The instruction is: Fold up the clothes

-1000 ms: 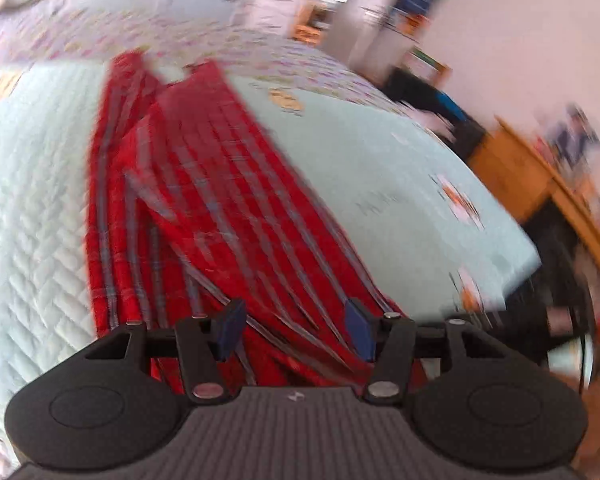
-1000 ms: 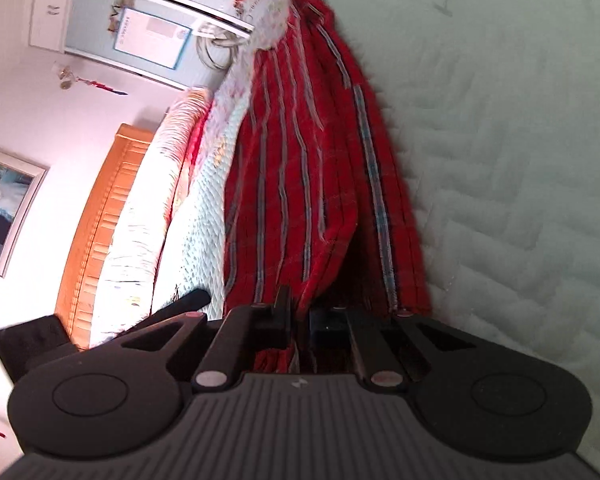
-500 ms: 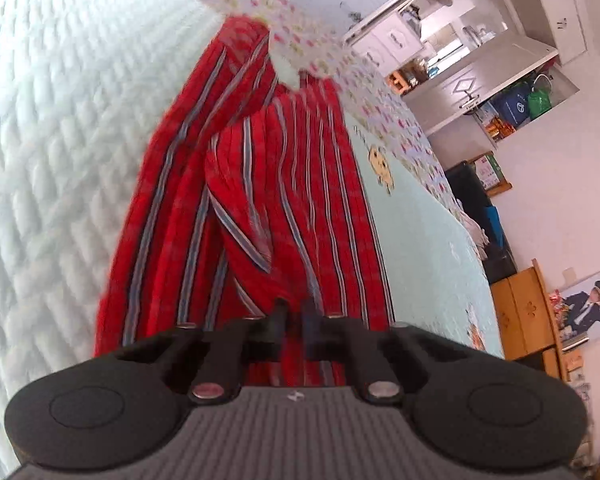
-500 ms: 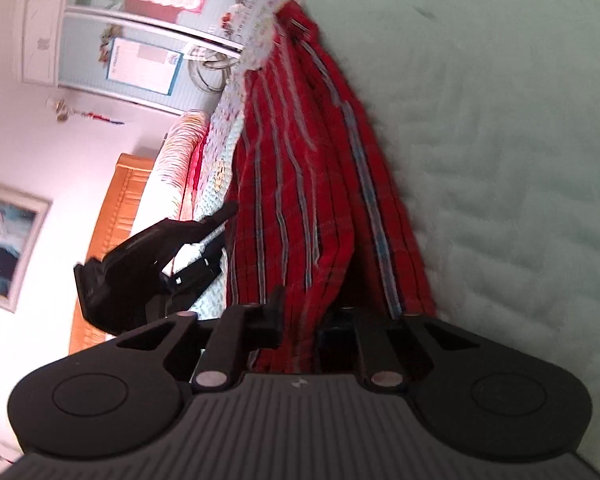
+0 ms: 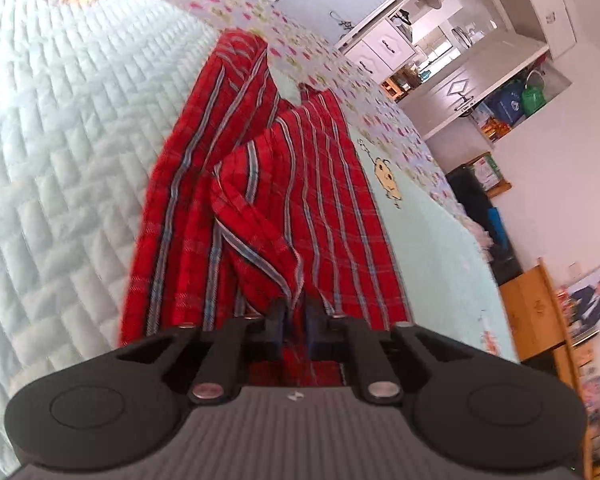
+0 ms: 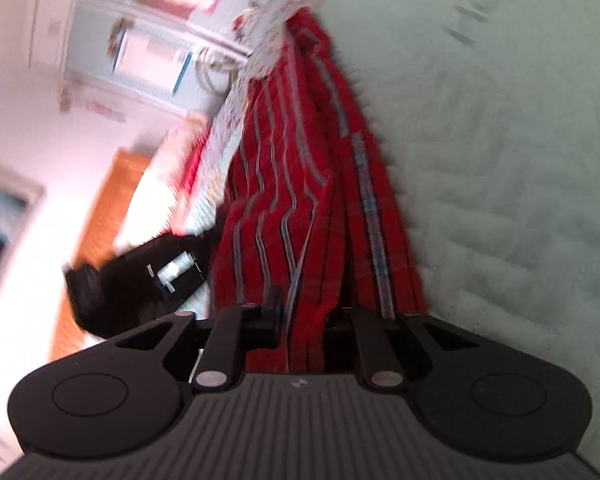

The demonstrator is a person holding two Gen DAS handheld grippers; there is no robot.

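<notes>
A red plaid garment (image 5: 300,184) lies lengthwise on the pale green quilted bed (image 5: 60,160), with one fold raised along its middle. My left gripper (image 5: 293,320) sits at the garment's near end. Its jaws are opening, and the edge of the fold lies loosely in the narrow gap between them. In the blurred right wrist view the same garment (image 6: 300,200) is bunched into a thick ridge. My right gripper (image 6: 306,316) straddles that ridge with its jaws opening; cloth fills the gap and covers the right finger. The left gripper (image 6: 196,256) shows at the cloth's left side.
The quilt (image 6: 500,160) stretches wide to the right of the garment. White cabinets (image 5: 440,40) and a wooden cupboard (image 5: 540,312) stand beyond the bed's far and right edges. A wooden headboard (image 6: 100,216) and pillows lie to the left in the right wrist view.
My left gripper swung onto the garment's near end, shut on the fold, then parted its jaws a little. The right jaws widened around the bunched cloth, and the left gripper came into its view.
</notes>
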